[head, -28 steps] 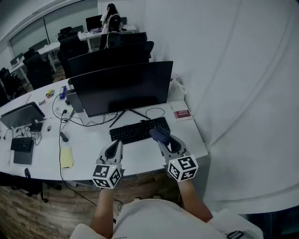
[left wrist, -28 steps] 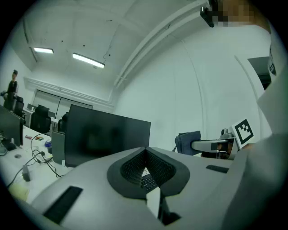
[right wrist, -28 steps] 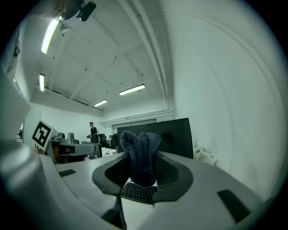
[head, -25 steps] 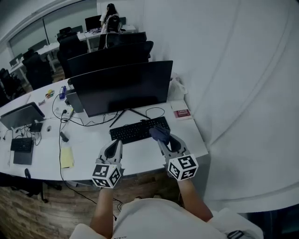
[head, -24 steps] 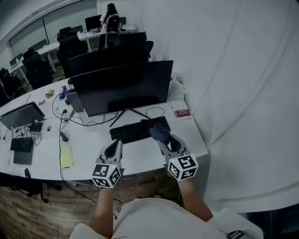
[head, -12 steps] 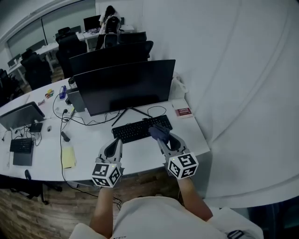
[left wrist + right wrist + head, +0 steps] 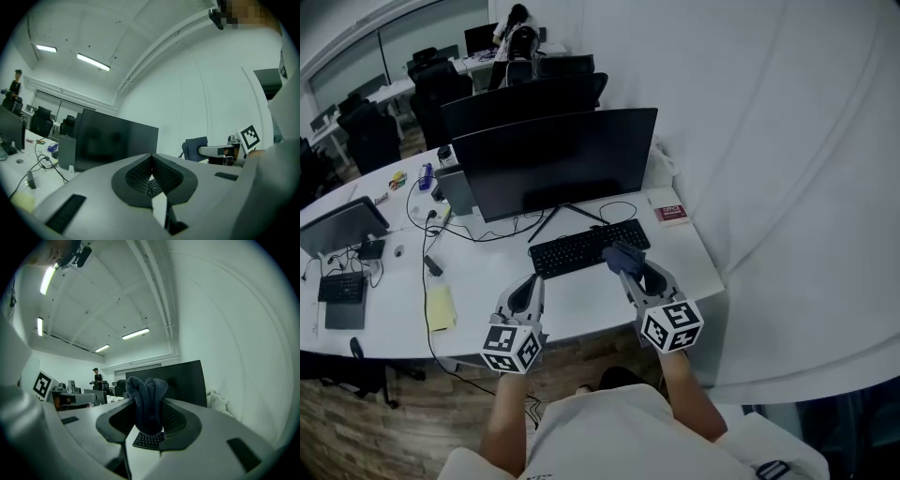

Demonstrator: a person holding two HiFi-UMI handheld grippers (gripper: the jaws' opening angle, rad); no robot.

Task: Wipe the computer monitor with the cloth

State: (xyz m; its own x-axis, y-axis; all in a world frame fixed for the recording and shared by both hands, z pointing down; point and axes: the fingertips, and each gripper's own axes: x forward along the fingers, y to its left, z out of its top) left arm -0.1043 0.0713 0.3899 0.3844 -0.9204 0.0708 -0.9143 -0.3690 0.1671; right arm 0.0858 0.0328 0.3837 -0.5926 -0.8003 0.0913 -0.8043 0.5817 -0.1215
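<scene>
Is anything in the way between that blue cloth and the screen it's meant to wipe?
Nothing visible blocks it. The cloth, clamped in the right gripper, is above the keyboard, which lies flat on the desk in front of the monitor, lower than its screen. The space between cloth and screen looks open.

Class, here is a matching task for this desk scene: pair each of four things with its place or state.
Things:
1. cloth
2. keyboard
3. yellow notepad
4. left gripper

Places or states:
A. shut, holding nothing
B. on the desk, left of the keyboard
C. directly in front of the monitor
D. clamped in the right gripper

Pairs: 1-D, 2-C, 3-B, 4-A.
</scene>
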